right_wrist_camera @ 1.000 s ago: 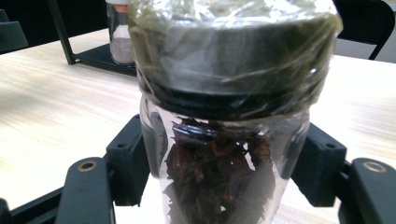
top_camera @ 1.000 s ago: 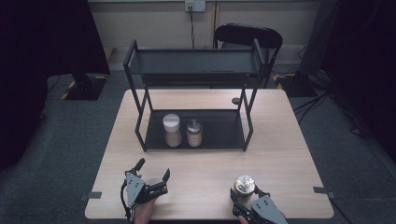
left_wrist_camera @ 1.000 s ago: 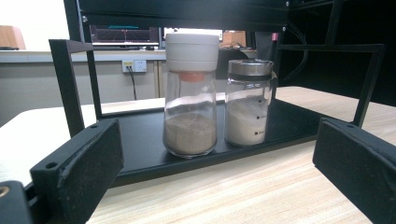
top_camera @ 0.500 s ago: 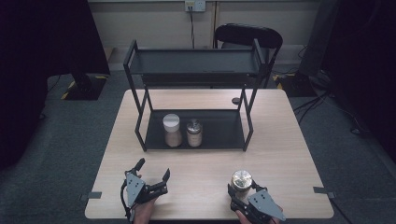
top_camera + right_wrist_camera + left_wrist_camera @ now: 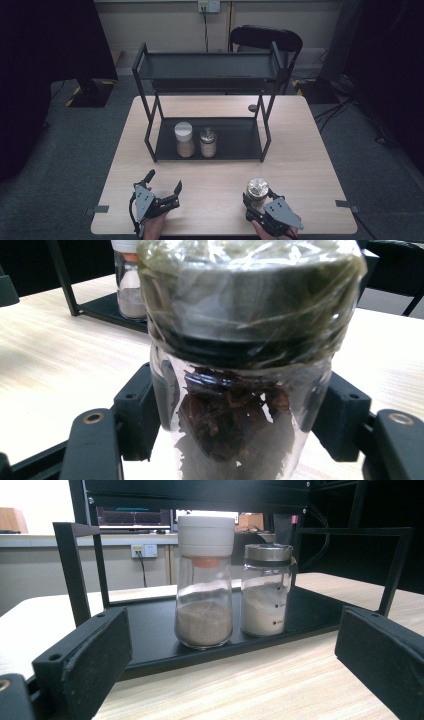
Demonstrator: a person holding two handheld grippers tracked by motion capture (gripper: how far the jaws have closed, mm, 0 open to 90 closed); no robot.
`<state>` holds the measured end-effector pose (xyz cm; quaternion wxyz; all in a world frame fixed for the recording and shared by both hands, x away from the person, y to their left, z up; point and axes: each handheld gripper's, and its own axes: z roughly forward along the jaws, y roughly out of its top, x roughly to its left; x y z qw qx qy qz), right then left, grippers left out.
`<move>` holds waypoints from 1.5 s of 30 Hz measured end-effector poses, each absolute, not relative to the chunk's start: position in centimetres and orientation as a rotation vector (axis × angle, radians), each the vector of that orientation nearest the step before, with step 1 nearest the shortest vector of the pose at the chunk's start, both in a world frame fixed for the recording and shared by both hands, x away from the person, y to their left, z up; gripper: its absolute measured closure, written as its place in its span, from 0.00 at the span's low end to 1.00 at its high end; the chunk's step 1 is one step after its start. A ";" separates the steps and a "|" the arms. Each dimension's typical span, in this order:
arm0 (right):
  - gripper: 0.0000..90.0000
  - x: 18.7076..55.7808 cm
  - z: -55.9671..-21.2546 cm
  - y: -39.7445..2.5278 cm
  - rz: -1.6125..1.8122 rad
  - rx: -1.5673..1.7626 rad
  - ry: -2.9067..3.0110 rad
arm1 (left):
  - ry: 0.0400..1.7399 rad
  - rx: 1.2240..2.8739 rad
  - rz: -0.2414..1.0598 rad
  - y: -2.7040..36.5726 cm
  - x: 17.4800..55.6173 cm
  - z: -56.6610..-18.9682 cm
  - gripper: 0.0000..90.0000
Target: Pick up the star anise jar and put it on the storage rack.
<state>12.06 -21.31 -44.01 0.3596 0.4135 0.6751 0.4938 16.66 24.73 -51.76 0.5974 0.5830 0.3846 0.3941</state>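
A glass jar [image 5: 257, 188] with dark dried contents [image 5: 235, 415] and a film-wrapped metal lid stands at the table's front right. My right gripper [image 5: 258, 196] is shut on the jar, its pads [image 5: 137, 410] pressed against the glass on both sides. At the front left, my left gripper [image 5: 164, 180] is open with nothing between its pads [image 5: 95, 655]. It faces a black two-level rack [image 5: 150, 145]. On the rack's lower tray stand a white-lidded jar of brown powder [image 5: 205, 587] and a metal-lidded jar of white powder [image 5: 265, 592], side by side.
The rack's upper shelf [image 5: 210, 67] is bare. A small dark round object [image 5: 252, 107] lies on the table behind the rack. A black chair [image 5: 265, 37] stands beyond the table's far edge. Bare tabletop [image 5: 215, 180] lies between the grippers and the rack.
My right gripper and its jar have shifted slightly forward and to the left. The left gripper has stayed still.
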 end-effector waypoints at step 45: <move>0.34 17.2 -40.6 -19.4 1.295 0.994 1.769 | 0.892 1.353 0.914 24.7 16.7 -51.8 0.01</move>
